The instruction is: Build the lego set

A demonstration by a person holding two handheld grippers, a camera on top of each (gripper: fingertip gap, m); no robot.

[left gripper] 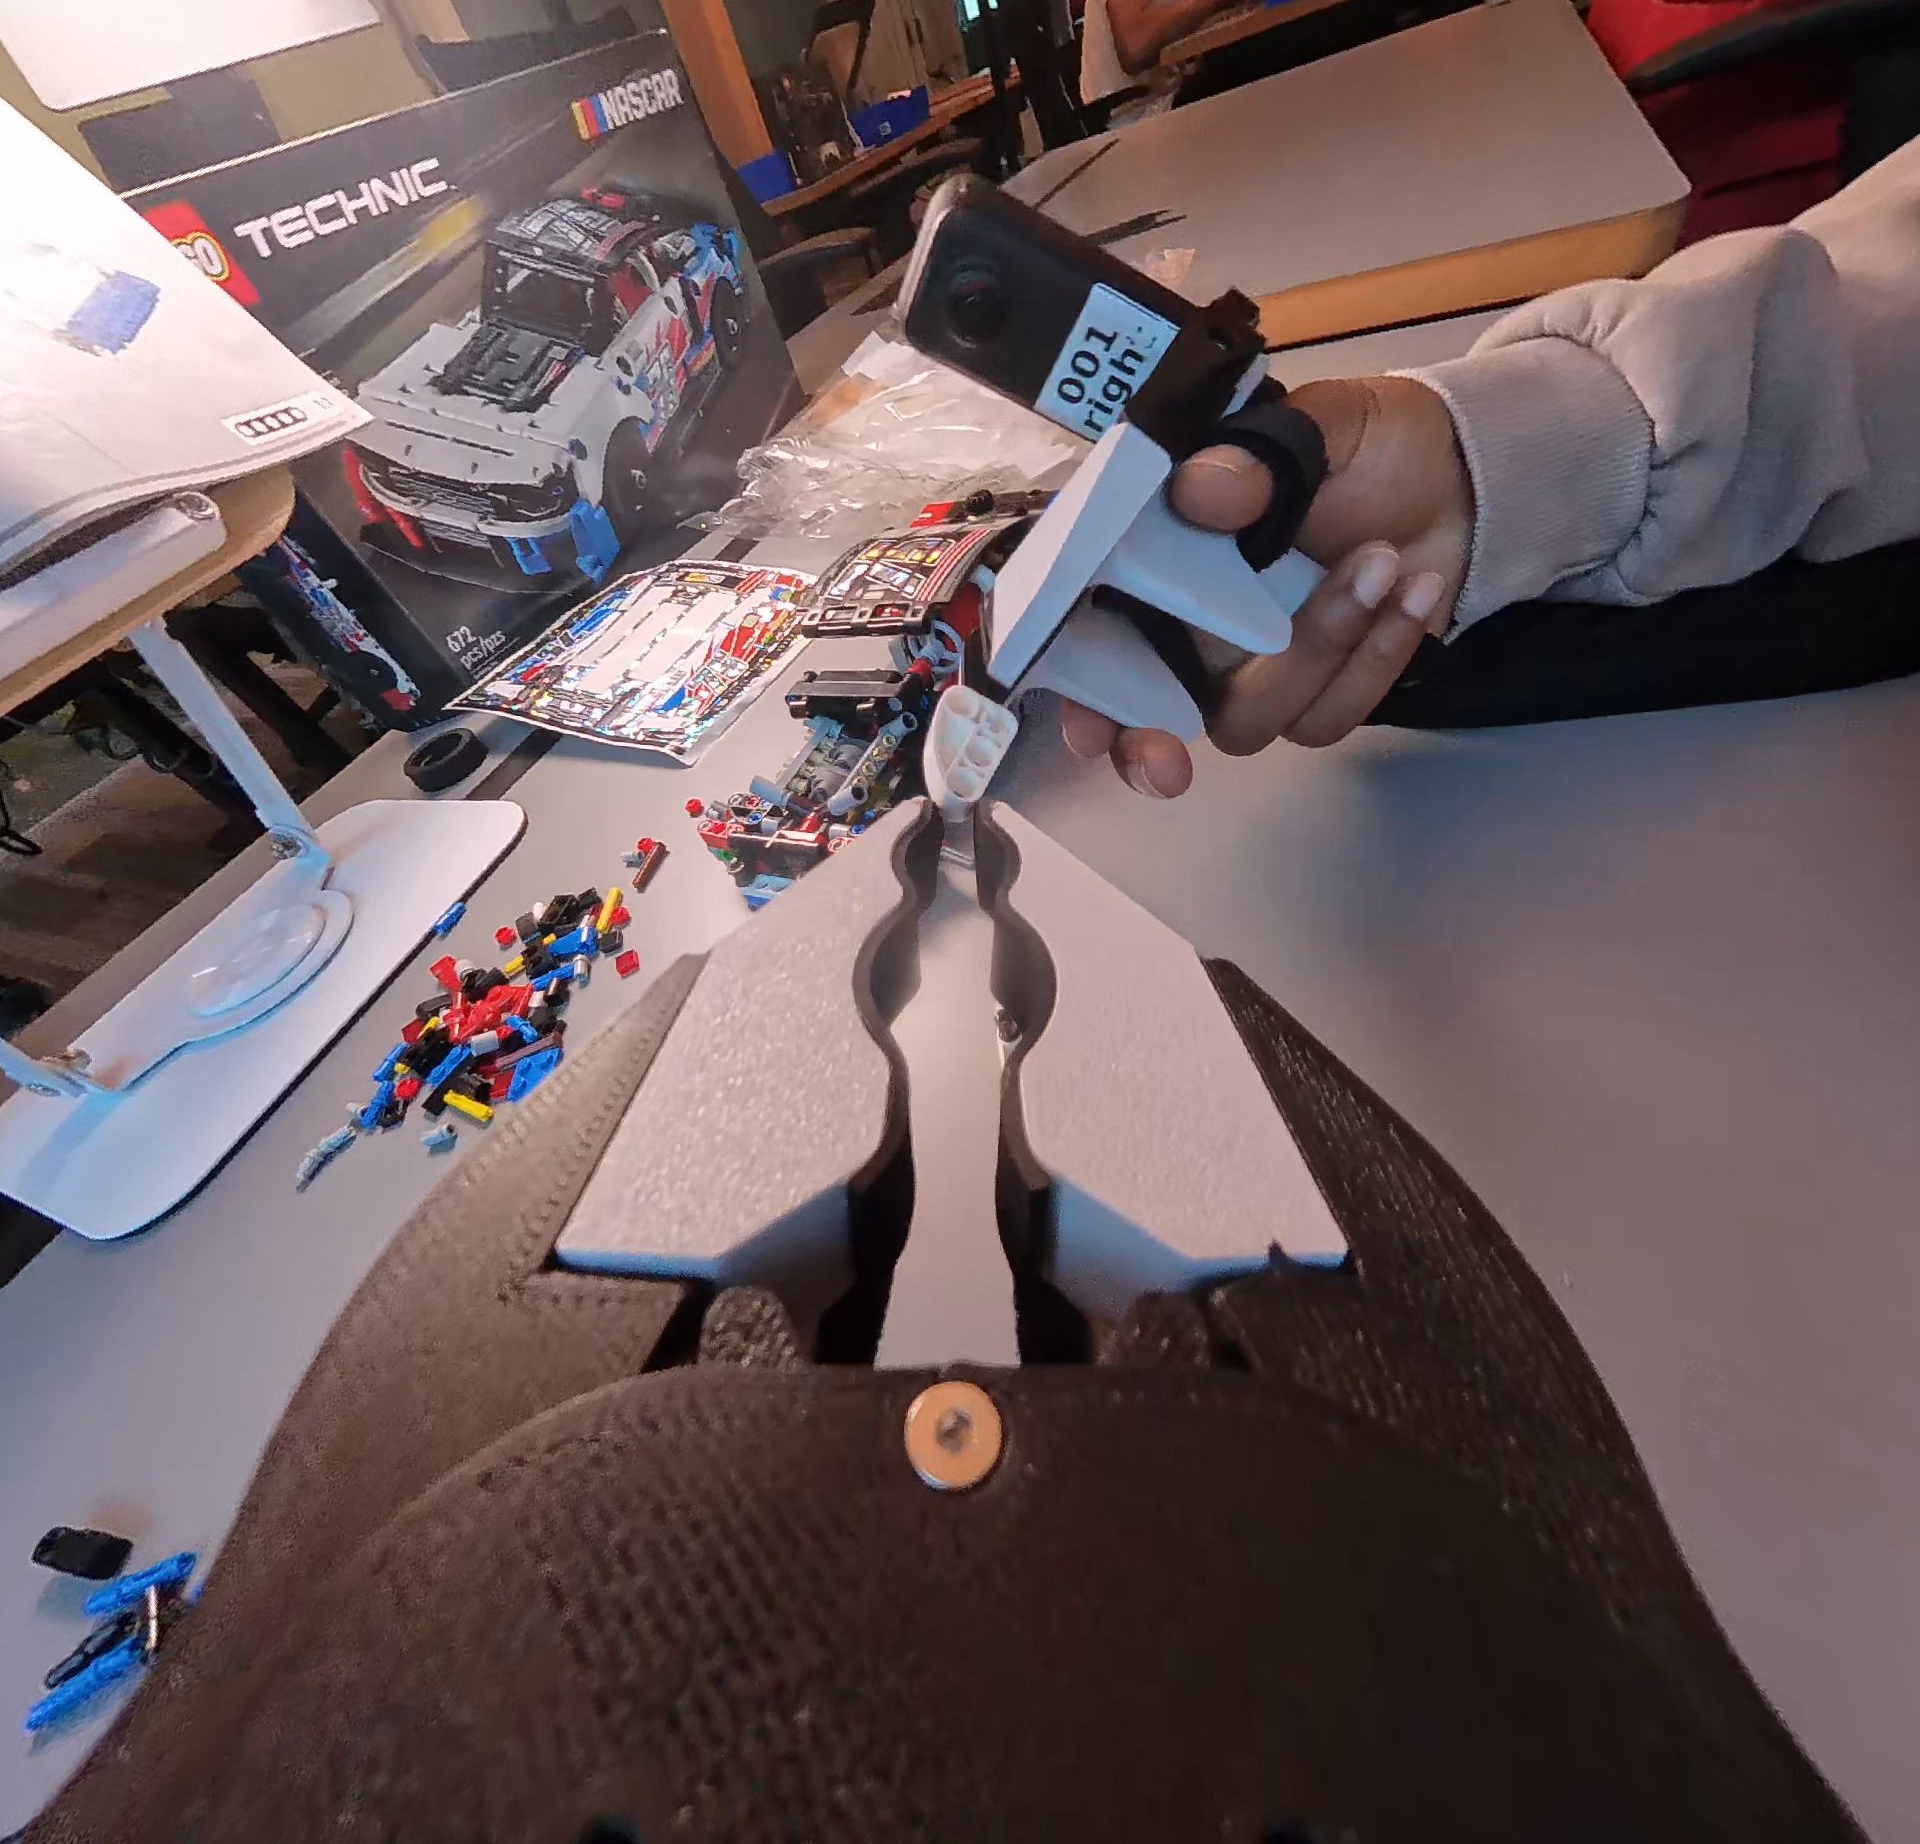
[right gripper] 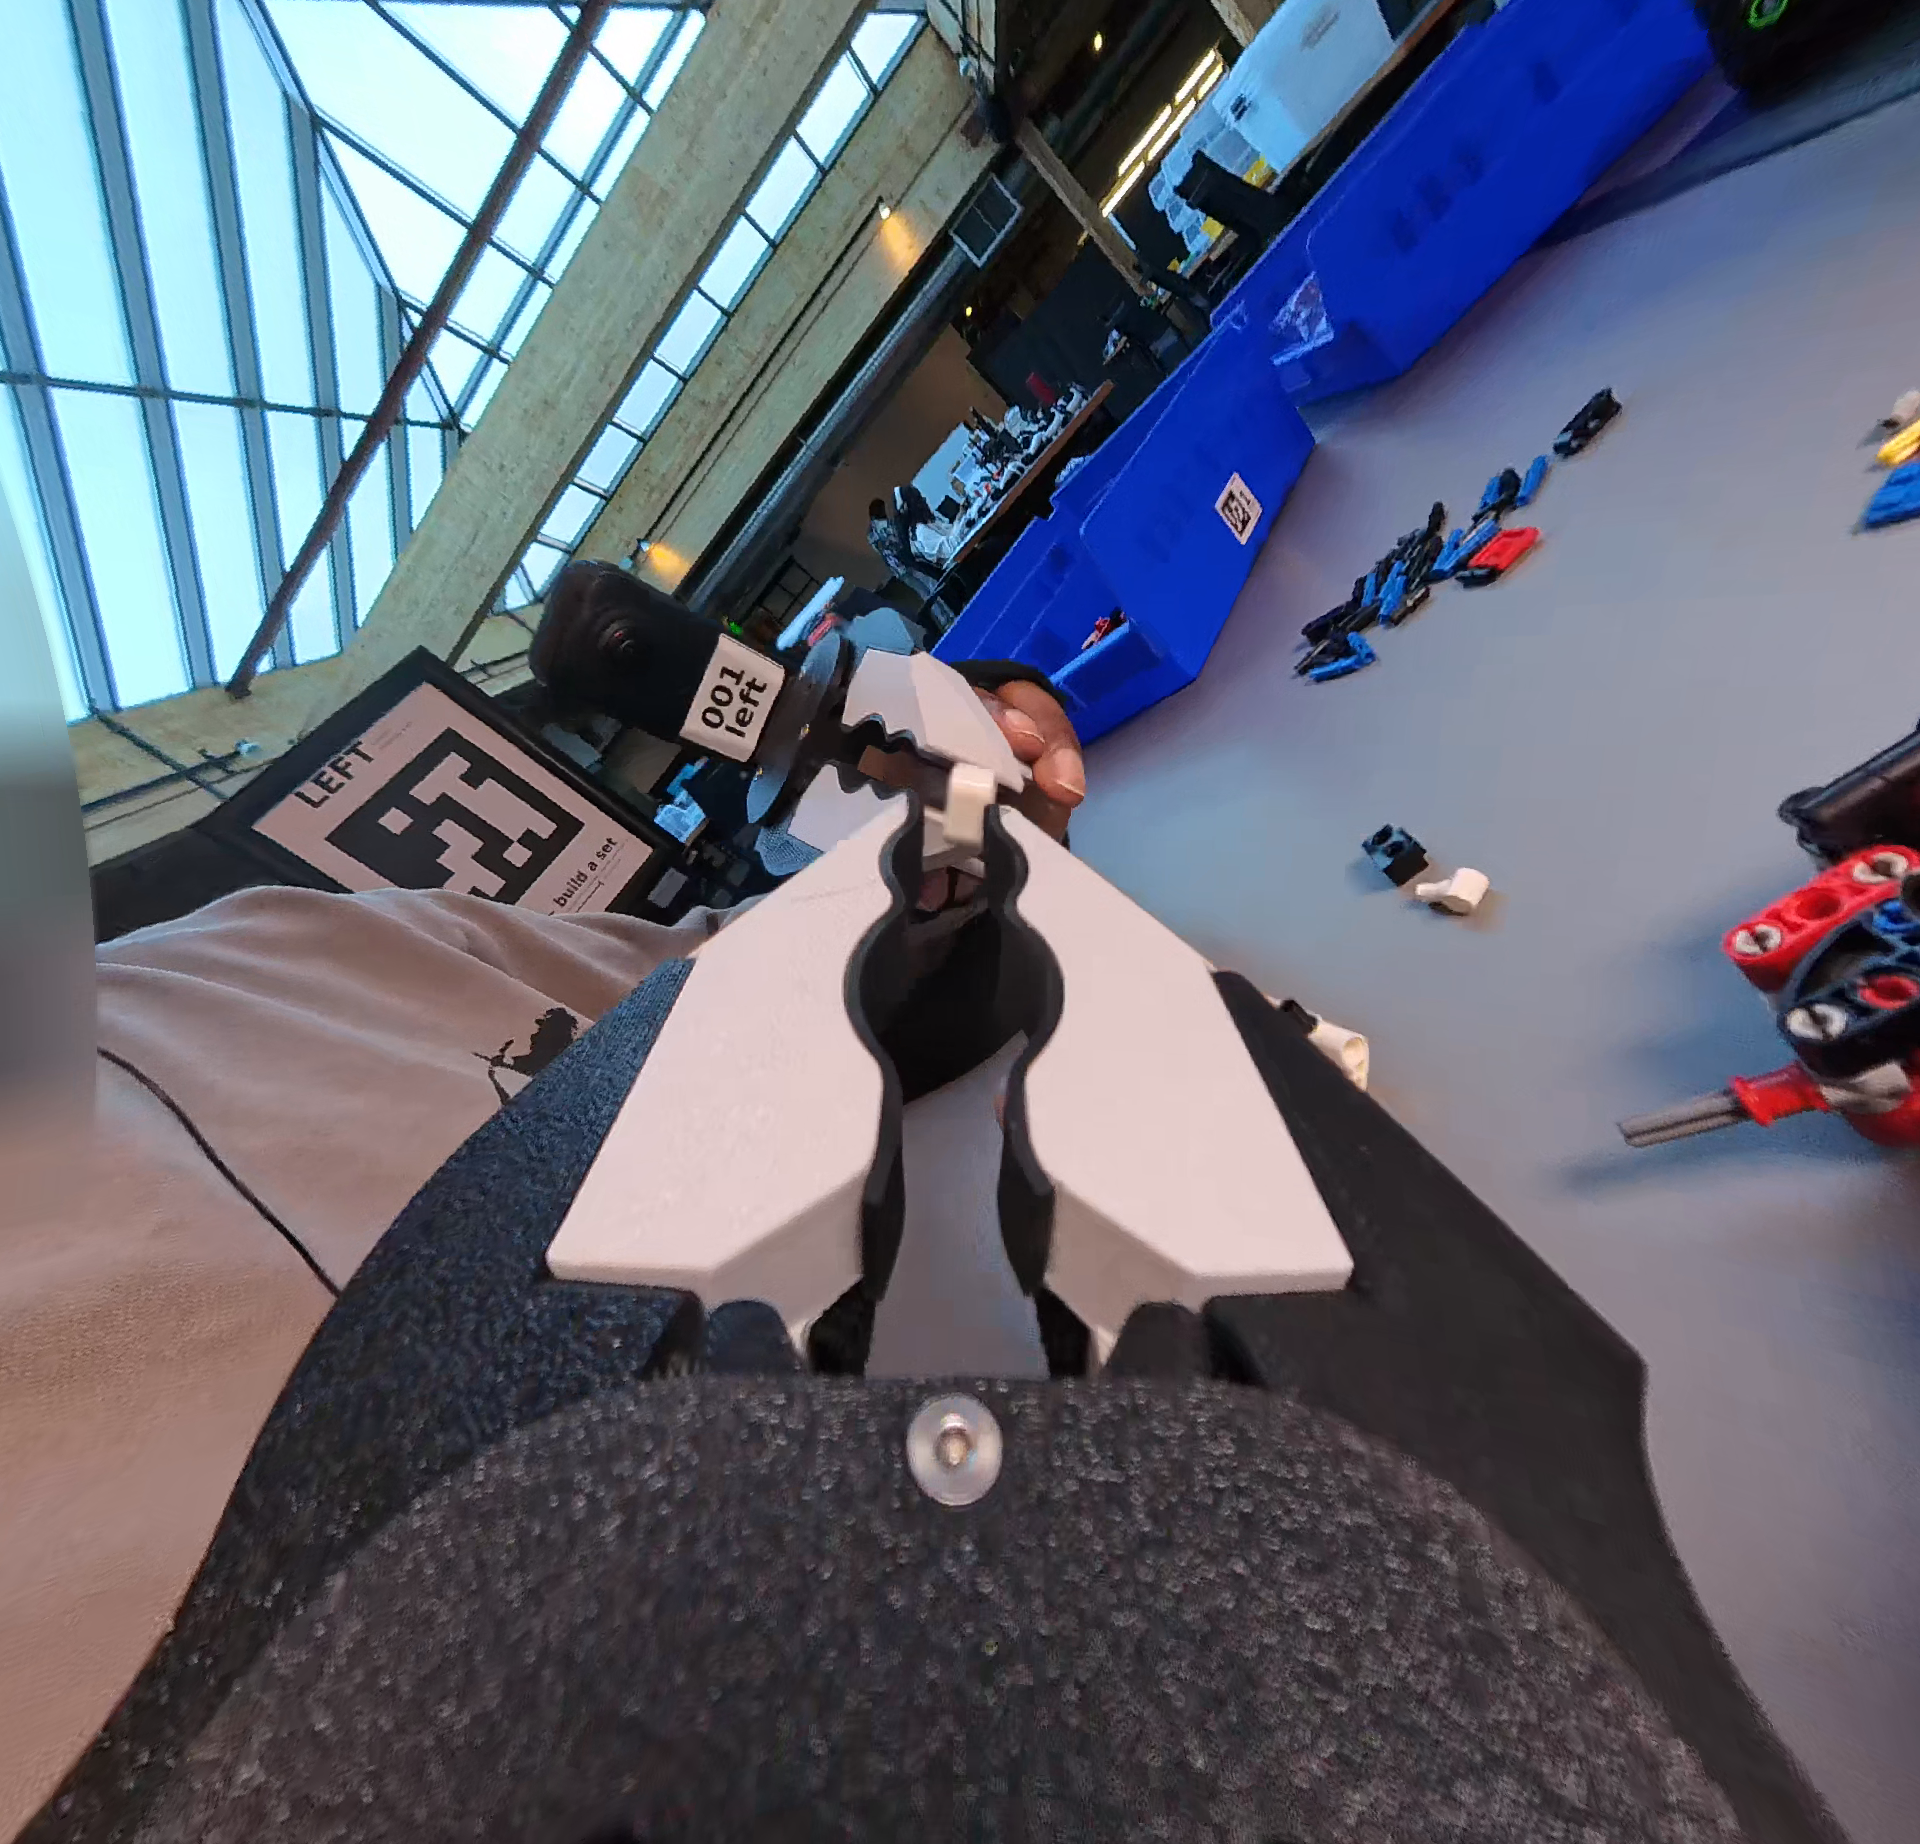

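Grippers meet in mid-air over the grey table (left gripper: 1558, 963), tip to tip, both pinching the same white piece (left gripper: 966, 745).

Left gripper (left gripper: 954, 823): fingers nearly together, tips clenched on the lower end of the piece, a small white beam with round holes showing on its face. Right gripper (right gripper: 956, 828): tips closed on the piece from the opposite side (in its own view the piece shows edge-on, as a short white bar poking out past the tips). In the left wrist view the right gripper comes in from the upper right, held by a hand (left gripper: 1320, 568) in a pale grey sleeve (left gripper: 1683, 392); whether its fingers there touch the beam itself is hard to tell, since the beam sits right at their end.

On the table behind the piece: partly built car (left gripper: 831, 755), black, red and grey, lying just beyond the left gripper's tips. Sticker sheet (left gripper: 644, 651) beside it, clear bags (left gripper: 894, 444) farther back. Set box (left gripper: 468, 340) stands upright at the rear left. Loose pile of small parts (left gripper: 499, 1015), red, blue, black, yellow, lies left of the gripper, near the white base of a stand (left gripper: 239, 984) holding the booklet (left gripper: 114, 340).

Right wrist view: blue bins (right gripper: 1195, 506) along the far table edge, scattered blue and black pins (right gripper: 1403, 579), a lone white connector (right gripper: 1455, 888).
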